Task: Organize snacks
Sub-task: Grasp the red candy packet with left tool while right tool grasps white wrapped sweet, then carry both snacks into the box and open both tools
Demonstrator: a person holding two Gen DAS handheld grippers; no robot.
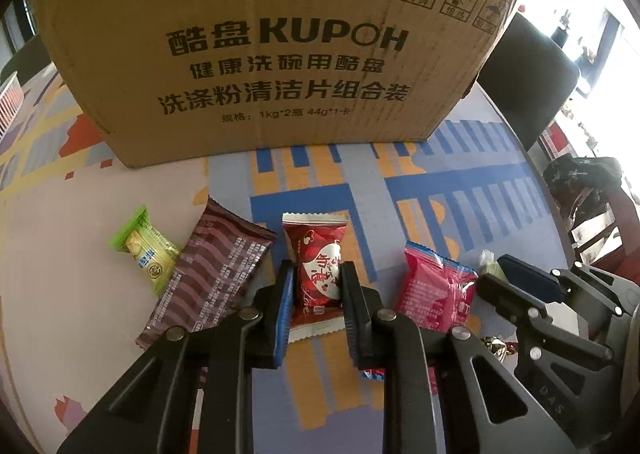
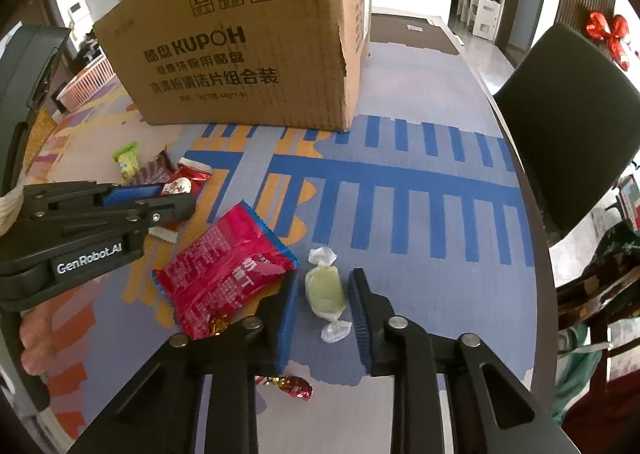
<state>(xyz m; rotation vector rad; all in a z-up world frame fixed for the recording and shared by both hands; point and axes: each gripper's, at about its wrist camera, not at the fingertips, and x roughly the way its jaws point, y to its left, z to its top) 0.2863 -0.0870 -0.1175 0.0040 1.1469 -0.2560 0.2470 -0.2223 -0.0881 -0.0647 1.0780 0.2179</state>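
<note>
Snacks lie on the patterned tablecloth in front of a cardboard box [image 1: 272, 50], which also shows in the right wrist view [image 2: 240, 54]. My left gripper [image 1: 318, 286] is open, its fingers on either side of a red heart-print packet [image 1: 318, 262]. A brown striped packet [image 1: 208, 278], a green packet [image 1: 144, 250] and a pink packet [image 1: 436, 290] lie beside it. My right gripper [image 2: 324, 302] is open around a pale green wrapped candy [image 2: 323, 290]. The pink packet [image 2: 224, 274] lies just left of it, and a red foil candy [image 2: 294, 386] lies under the gripper.
A pink basket [image 2: 86, 82] stands at the table's left. A dark chair [image 2: 576, 122] stands by the rounded right edge of the table. The box stands at the back of the table, behind the snacks.
</note>
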